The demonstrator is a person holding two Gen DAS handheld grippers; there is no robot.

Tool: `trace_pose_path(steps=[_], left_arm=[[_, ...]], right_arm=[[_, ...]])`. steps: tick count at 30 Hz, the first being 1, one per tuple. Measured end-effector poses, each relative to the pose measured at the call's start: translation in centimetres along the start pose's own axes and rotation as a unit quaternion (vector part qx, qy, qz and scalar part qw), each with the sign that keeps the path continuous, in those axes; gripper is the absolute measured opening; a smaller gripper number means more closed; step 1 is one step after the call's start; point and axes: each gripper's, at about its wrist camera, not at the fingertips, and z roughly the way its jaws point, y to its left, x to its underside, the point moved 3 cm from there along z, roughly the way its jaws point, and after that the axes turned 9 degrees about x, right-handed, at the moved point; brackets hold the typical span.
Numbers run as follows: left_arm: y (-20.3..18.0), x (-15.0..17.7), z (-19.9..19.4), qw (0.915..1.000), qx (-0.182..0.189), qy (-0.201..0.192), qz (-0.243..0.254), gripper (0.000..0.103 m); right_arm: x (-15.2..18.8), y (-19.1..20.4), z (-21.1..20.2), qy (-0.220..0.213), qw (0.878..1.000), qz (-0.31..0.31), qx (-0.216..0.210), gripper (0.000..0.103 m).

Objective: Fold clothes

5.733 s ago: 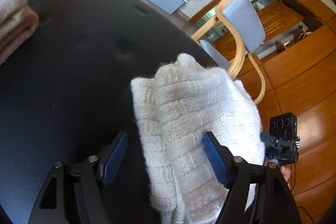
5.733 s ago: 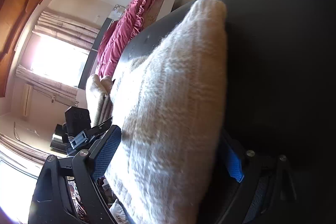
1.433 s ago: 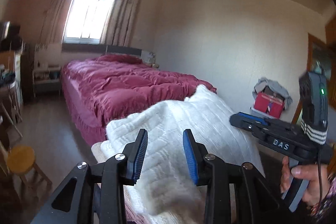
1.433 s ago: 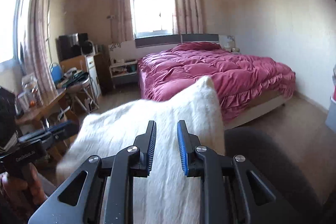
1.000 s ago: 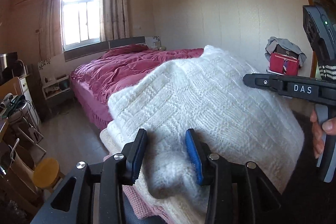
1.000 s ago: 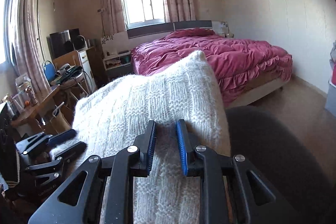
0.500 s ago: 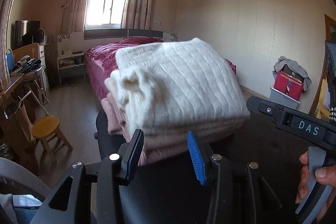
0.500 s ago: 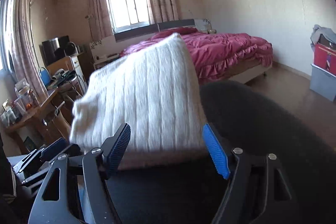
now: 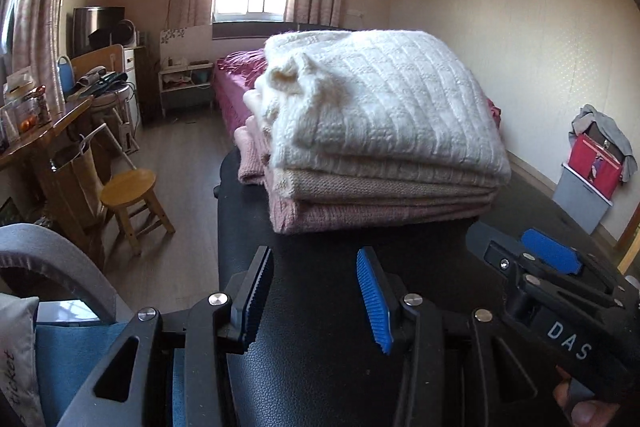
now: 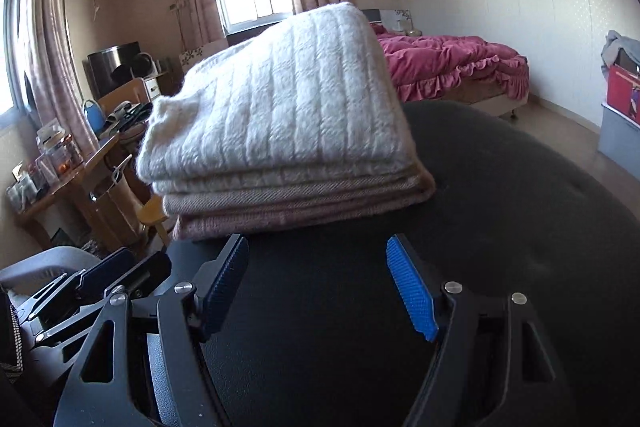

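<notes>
Both grippers — left gripper (image 9: 316, 293), right gripper (image 10: 320, 287) — have released the white sweater (image 9: 384, 103).

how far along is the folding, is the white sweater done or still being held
Done: the white sweater lies folded on top of the beige and pink knits on the black seat. In hand: nothing; left gripper and right gripper are open, short of the pile. Left: no unfolded garment shows nearby.

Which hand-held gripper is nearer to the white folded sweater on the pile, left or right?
Right, but only slightly. The right hand-held gripper is open just before the white sweater pile's front edge; the left hand-held gripper, also open, sits a little farther back. Neither touches it.
</notes>
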Motion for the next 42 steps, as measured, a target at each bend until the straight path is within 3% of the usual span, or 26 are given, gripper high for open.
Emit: trace_pose_path(steps=[9, 42], left_arm=[[0.3, 0.3, 2.0, 0.9986, -0.028, 0.043, -0.007, 0.044], [-0.3, 0.6, 2.1, 0.9994, -0.015, 0.031, 0.004, 0.044]], right_arm=[[0.1, 1.2, -0.5, -0.018, 0.999, -0.037, 0.007, 0.075], [0.2, 1.0, -0.1, -0.013, 0.999, -0.030, 0.007, 0.075]])
